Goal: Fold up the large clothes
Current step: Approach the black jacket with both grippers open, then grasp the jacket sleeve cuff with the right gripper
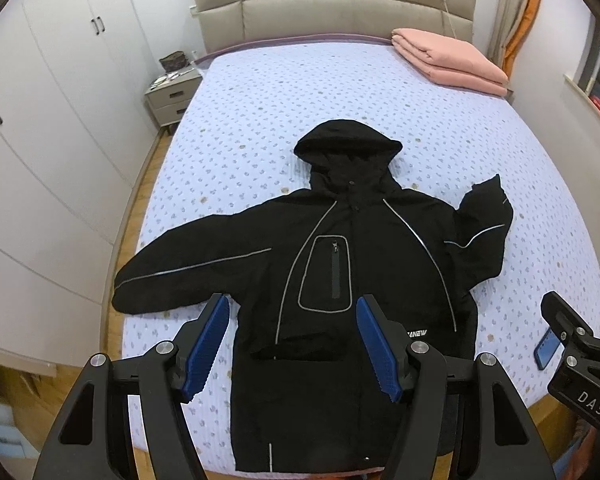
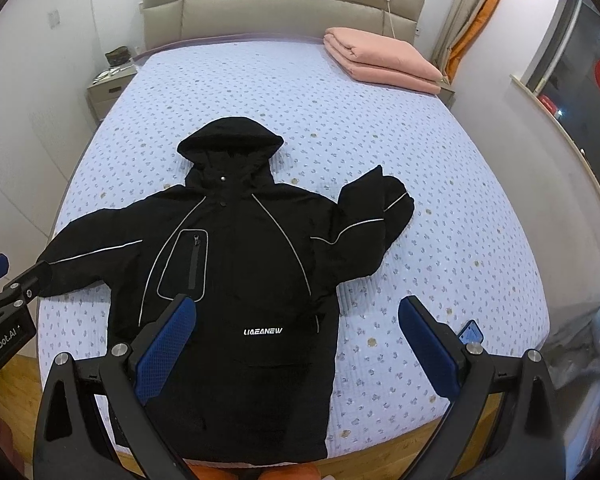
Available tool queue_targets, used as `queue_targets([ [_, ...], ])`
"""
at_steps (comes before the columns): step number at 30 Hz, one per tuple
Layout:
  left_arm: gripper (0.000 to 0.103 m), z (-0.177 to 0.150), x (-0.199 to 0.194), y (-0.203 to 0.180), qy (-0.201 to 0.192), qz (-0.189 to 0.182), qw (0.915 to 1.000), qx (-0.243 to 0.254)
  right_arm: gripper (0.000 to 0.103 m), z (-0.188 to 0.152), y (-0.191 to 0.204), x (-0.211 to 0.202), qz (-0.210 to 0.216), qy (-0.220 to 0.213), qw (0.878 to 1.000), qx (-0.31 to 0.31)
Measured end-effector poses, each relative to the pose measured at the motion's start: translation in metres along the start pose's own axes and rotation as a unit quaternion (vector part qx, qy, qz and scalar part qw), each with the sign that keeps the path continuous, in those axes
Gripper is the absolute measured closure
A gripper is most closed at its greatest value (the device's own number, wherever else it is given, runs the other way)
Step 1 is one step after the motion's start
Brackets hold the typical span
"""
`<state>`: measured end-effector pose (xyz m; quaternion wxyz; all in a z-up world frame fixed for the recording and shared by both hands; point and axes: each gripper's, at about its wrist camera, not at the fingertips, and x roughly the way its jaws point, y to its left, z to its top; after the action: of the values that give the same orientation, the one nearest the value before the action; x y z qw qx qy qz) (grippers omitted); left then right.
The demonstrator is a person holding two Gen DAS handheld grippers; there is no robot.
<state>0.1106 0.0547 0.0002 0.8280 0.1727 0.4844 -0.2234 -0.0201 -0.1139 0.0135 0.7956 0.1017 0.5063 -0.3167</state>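
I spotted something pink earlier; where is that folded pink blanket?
The pink blanket lies on the bed at its far right corner in both views, just below the headboard, well beyond the black jacket.

both wrist views above bed (image 1: pixel 380 92)

Even indoor light, heavy fisheye bend in both wrist views.

Soft, cool light falls evenly over the bed (image 1: pixel 380 92), with only faint shadows. The black jacket (image 2: pixel 244 264) reads as a near-featureless dark mass, its grey piping catching light. Straight walls bow toward dark, vignetted corners. The window (image 2: pixel 580 80) at right is dark, and the nearby edge smears.
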Motion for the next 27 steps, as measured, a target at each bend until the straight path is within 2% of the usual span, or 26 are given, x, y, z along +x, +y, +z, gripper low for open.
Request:
queue_targets([
  [12,0.035,0.021,0.025,-0.003,0.005,-0.028,0.9993,0.023,0.001,0.011,0.005,0.01,-0.028,0.012,0.999,0.016],
  [21,0.035,0.03,0.036,-0.016,0.007,-0.034,0.9984,0.044,0.001,0.009,0.002,0.015,-0.044,0.023,0.999,0.022],
  [27,0.035,0.025,0.042,-0.026,0.019,-0.024,0.9983,0.049,0.001,0.007,-0.006,0.027,-0.033,0.033,0.999,0.022],
])
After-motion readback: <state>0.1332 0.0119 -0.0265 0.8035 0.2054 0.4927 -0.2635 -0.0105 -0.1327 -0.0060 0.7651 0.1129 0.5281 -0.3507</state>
